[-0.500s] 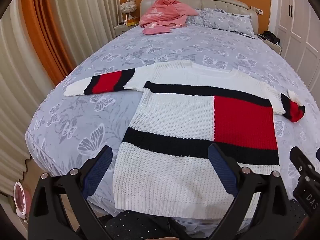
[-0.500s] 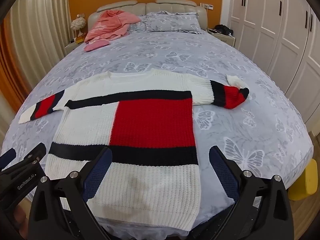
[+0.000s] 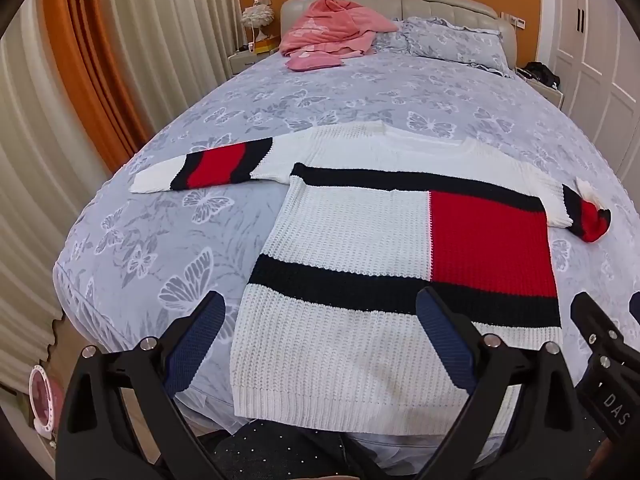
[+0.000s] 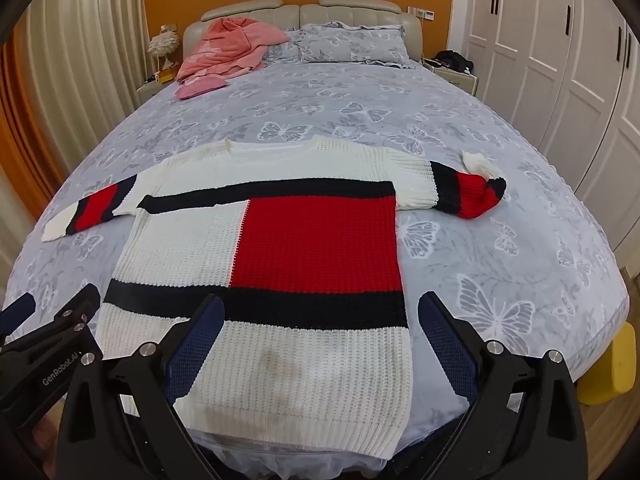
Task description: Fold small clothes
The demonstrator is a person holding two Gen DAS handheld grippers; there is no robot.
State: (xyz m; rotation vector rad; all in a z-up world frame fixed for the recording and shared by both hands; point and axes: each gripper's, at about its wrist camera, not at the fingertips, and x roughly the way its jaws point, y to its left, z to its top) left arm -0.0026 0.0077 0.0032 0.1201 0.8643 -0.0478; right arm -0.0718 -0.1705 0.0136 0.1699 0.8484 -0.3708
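Observation:
A knitted sweater [image 3: 352, 240] [image 4: 280, 240], white with black bands and a red block, lies flat on the bed, hem toward me. Its left sleeve [image 3: 208, 168] [image 4: 92, 208] stretches out flat; the right sleeve [image 3: 584, 216] [image 4: 464, 192] is bunched, its cuff turned back. My left gripper [image 3: 320, 336] hovers open above the hem's left part, nothing between its blue pads. Over the hem's right corner my right gripper [image 4: 320, 336] also stands open and holds nothing. Each gripper shows at the edge of the other's view.
The bed [image 3: 160, 264] [image 4: 500, 264] has a grey butterfly-print cover. Pink bedding [image 3: 332, 36] [image 4: 228, 52] and pillows [image 4: 352, 40] lie at the headboard. Curtains [image 3: 60, 120] hang left, wardrobe doors [image 4: 560, 80] stand right. A yellow object [image 4: 616, 364] sits by the bed's right corner.

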